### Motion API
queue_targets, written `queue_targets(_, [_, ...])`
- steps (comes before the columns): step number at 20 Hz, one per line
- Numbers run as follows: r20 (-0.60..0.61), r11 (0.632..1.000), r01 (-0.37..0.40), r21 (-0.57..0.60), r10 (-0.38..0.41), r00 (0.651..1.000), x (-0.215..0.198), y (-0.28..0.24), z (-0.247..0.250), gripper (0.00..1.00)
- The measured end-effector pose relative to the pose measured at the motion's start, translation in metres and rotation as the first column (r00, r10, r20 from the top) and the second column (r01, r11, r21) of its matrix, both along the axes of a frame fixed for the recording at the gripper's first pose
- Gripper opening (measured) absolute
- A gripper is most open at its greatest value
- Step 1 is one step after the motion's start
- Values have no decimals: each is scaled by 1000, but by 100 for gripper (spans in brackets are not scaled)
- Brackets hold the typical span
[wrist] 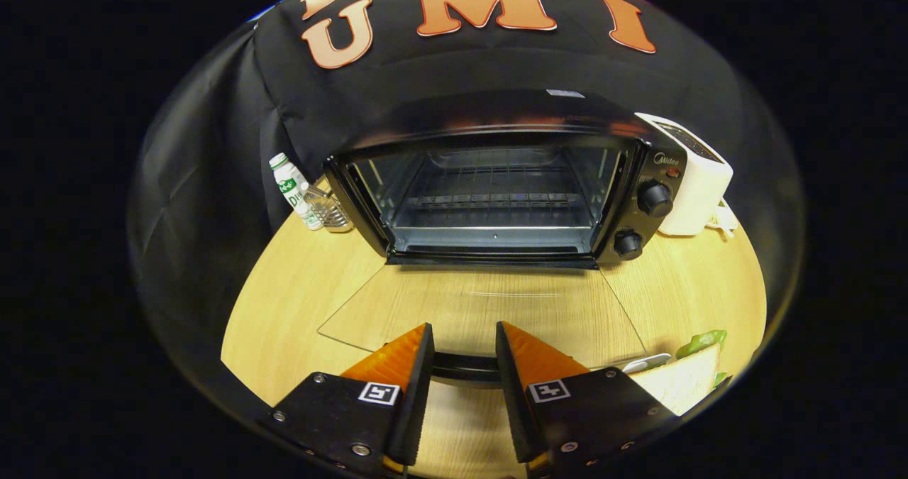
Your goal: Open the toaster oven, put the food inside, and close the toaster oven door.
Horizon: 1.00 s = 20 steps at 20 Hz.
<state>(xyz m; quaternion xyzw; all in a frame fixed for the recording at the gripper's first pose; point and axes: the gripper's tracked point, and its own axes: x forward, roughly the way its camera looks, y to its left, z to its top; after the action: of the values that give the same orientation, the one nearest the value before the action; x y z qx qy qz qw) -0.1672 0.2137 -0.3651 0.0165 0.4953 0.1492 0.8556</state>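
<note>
Wood bench (298,301) carries toaster oven (496,188), glass door (482,309) folded flat on it; bottle (292,189), wire basket (333,213), white appliance (699,177), sandwich (684,376) near edge.

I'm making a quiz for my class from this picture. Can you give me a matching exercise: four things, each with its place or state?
Things:
1. oven door
2. bottle
3. toaster
4. tool

Places or states:
A. white, right of the oven
B. folded down flat on the table
C. open, fingers either side of the door handle
D. left of the oven, by the wall

Pairs: 1-B, 2-D, 3-A, 4-C
</note>
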Motion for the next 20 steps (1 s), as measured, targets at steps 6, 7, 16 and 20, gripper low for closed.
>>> queue_targets(6, [-110, 998, -51, -33, 47, 993, -31, -3, -47, 51])
queue_targets(7, [-83, 998, -63, -30, 60, 995, -25, -1, -44, 51])
queue_targets(16, [-96, 992, -86, 88, 94, 991, -32, -22, 9, 75])
queue_targets(20, [-33, 988, -63, 138, 68, 997, -12, -64, 54, 95])
